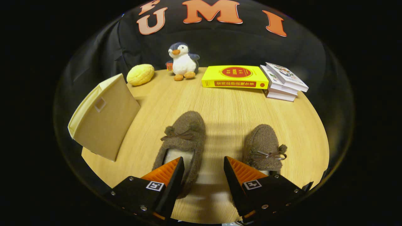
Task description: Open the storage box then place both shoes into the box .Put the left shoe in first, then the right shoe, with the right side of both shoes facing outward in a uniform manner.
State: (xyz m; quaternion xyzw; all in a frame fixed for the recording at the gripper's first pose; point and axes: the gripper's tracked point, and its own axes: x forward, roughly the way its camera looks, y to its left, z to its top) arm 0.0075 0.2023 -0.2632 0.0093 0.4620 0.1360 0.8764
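Clutter sits along the far side of the wooden table (226, 106), against the black cloth wall: a yellow bun-shaped toy (140, 74), a plush penguin (183, 61), a yellow book (235, 77) lying flat, and a stack of 3 white books (282, 83) just beside it. All of these lie well beyond the shoes and apart from them.

The gripper (203, 171) hangs low over the near part of the table with its fingers spread wide and nothing between them but bare wood. One finger overlaps the heel opening of the nearer brown fuzzy shoe (183, 138), which points away toward the penguin, its bow on top and pale lining showing. Whether that finger touches the shoe cannot be told. The second brown shoe (265, 147) lies just beyond the other finger, separate from the 1st shoe, with a strip of table between the 2.

The beige fabric storage box (105, 117) stands off to the side of the 1st shoe, tilted on the table's near corner, a small window pocket on its facing wall. Its opening is not visible from here. Open table lies between it and the shoes
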